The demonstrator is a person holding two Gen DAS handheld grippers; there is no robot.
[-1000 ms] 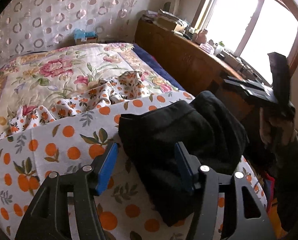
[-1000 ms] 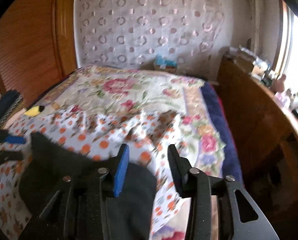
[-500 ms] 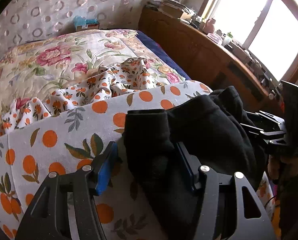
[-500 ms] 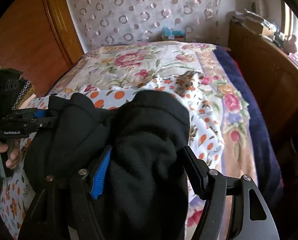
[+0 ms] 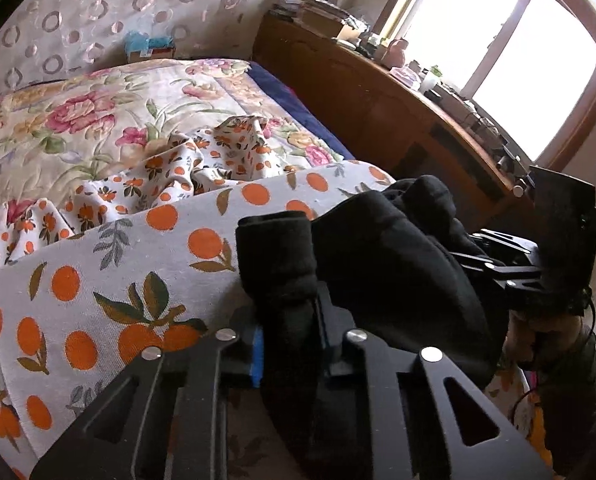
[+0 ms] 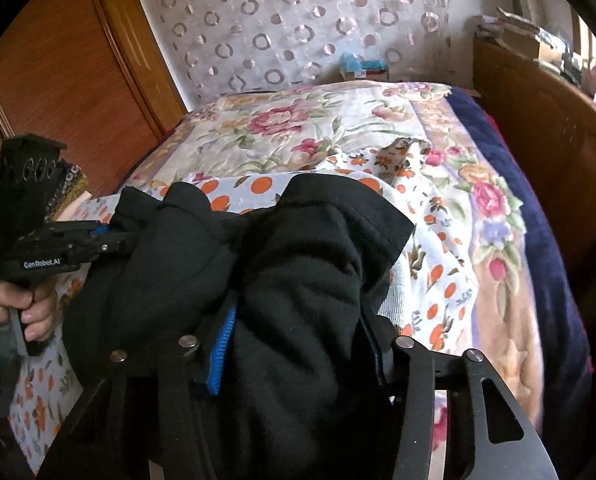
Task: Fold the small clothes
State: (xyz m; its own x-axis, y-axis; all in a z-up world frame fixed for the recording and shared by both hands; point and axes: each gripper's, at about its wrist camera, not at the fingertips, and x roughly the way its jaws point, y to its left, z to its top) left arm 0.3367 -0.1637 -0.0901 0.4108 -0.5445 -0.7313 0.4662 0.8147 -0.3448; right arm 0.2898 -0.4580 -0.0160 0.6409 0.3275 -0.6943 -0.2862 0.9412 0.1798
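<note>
Both jaws just closing: left gripper [image 5: 288, 344] now pinches black fleece garment [image 5: 382, 264], right gripper [image 6: 298, 352] clamps thick bunch; lift possible.

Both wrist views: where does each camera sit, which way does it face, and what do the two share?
Left wrist view: sits on the left gripper, looking down across the black garment and orange-print cloth toward the window; its jaws have just been closing and pinch a fold; the right gripper and its hand show at right.
Right wrist view: sits on the right gripper, facing the curtain; its jaws have just been closing around bunched garment; the left hand shows at left.
Shared: garment, floral quilt, wooden dresser.
</note>
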